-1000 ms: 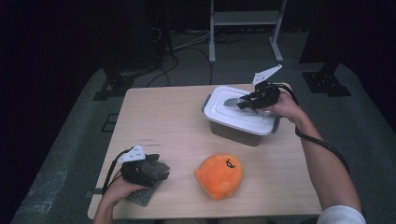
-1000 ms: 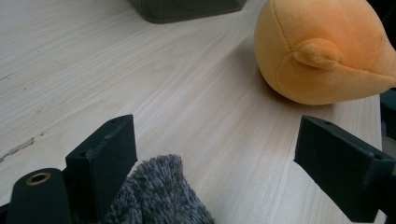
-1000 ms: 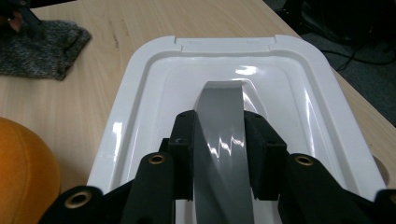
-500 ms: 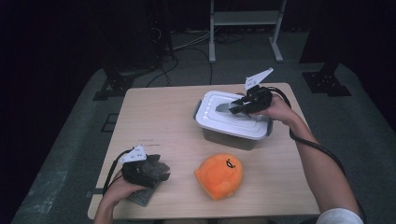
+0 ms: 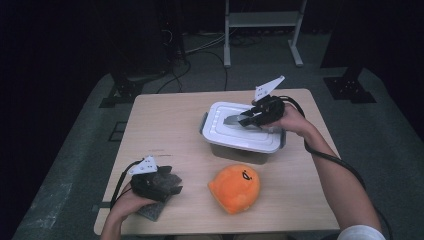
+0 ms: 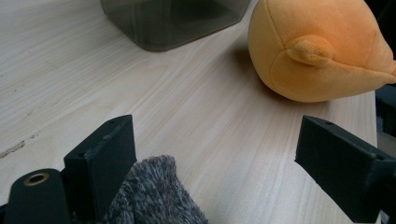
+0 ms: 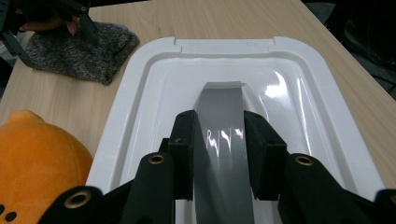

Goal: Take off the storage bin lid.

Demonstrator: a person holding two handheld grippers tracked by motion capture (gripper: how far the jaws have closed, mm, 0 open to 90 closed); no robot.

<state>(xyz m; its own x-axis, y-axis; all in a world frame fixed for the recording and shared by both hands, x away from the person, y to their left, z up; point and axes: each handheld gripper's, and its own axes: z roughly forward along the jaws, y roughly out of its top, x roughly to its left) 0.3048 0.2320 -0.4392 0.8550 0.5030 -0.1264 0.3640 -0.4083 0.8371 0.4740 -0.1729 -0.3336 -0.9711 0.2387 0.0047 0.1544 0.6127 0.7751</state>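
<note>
A white lid (image 5: 222, 131) (image 7: 289, 93) sits on a grey see-through container (image 5: 235, 152) at the table's right middle. My right gripper (image 5: 243, 120) (image 7: 219, 126) comes in from the right and is shut on the lid's grey handle (image 7: 219, 100). At the front left corner my left gripper (image 5: 172, 184) (image 6: 215, 144) rests low with its jaws wide open and nothing pinched. A grey fuzzy cloth (image 5: 150, 211) (image 6: 154, 196) lies under it, against one jaw. An orange plush toy (image 5: 235, 187) (image 6: 322, 51) sits between the two hands.
The wooden table (image 5: 165, 125) has bare room along its left and back. The container's dark wall (image 6: 173, 18) stands ahead of the left gripper. A metal stand (image 5: 260, 20) and cables lie on the floor behind the table.
The right gripper has drawn the lidded container leftward and a little toward the front of the table. The left gripper and the plush toy have stayed put.
</note>
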